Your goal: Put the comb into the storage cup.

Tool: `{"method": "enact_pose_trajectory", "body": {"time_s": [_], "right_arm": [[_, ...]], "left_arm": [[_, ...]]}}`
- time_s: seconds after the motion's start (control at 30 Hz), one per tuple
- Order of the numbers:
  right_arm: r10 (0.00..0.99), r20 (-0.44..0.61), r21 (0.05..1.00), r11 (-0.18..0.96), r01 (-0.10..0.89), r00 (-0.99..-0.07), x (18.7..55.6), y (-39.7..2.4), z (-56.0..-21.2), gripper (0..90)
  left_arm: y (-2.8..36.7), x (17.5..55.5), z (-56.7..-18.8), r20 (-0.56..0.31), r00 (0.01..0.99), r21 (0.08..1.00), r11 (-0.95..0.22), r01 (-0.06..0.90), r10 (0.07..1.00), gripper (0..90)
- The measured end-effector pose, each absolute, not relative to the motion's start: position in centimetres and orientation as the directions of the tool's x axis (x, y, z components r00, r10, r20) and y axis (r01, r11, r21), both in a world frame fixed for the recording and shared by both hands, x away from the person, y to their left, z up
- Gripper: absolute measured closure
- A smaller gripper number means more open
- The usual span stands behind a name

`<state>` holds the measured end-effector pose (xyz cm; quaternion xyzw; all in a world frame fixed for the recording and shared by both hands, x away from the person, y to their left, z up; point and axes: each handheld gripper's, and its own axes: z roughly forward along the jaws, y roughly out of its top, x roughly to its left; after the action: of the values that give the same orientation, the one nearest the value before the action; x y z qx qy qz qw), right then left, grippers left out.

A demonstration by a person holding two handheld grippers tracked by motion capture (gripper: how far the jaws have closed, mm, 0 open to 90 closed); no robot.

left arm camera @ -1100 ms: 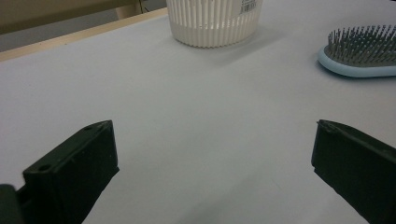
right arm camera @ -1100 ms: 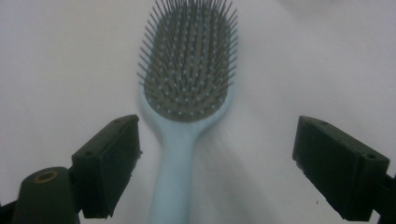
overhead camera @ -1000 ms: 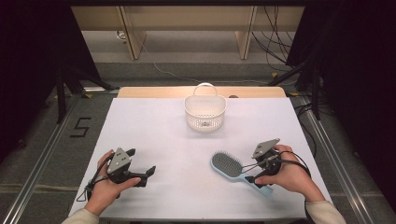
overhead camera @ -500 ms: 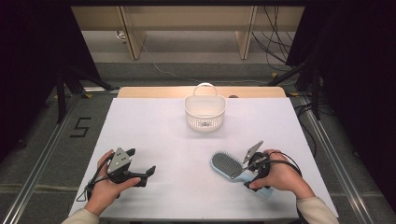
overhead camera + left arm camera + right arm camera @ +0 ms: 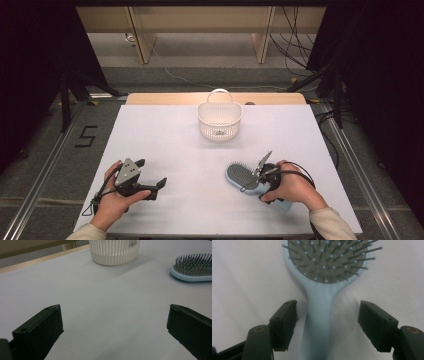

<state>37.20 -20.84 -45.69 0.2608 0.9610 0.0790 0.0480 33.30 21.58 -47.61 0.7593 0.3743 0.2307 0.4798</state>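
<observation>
A light blue hairbrush (image 5: 239, 176) lies bristles up on the white table (image 5: 175, 145), right of centre near the front. My right gripper (image 5: 261, 184) sits low over its handle (image 5: 319, 315). The jaws straddle the handle with a gap on each side. They have just been closing, and the pads do not touch the handle. My left gripper (image 5: 151, 172) rests open on the table at the front left, with nothing between its jaws (image 5: 113, 327). The brush head (image 5: 192, 267) shows at the far right of the left gripper view.
A white slatted plastic basket (image 5: 220, 120) with a handle stands at the middle back of the table, and its base (image 5: 115, 252) shows ahead of the left gripper. A wooden strip edges the far side. Dark stands and cables flank the table.
My right hand has moved left and down over the brush handle, and its jaws have narrowed around it. The left hand has stayed still.
</observation>
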Motion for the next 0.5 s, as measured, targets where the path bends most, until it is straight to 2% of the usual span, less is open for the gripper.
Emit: {"method": "enact_pose_trajectory", "body": {"time_s": [0.3,0.5], "right_arm": [[0.510,-0.037,0.154,0.852,0.499,-0.859,37.46,-20.40,-45.70,36.7],[0.507,-0.027,0.133,0.856,0.499,-0.862,37.55,-20.03,-45.66,42.8]], "left_arm": [[21.55,33.31,-47.60,-0.008,0.614,0.901,-0.260,0.346,0.789,0.0],[21.55,33.32,-47.61,-0.008,0.614,0.901,-0.261,0.346,0.789,0.0]]}}
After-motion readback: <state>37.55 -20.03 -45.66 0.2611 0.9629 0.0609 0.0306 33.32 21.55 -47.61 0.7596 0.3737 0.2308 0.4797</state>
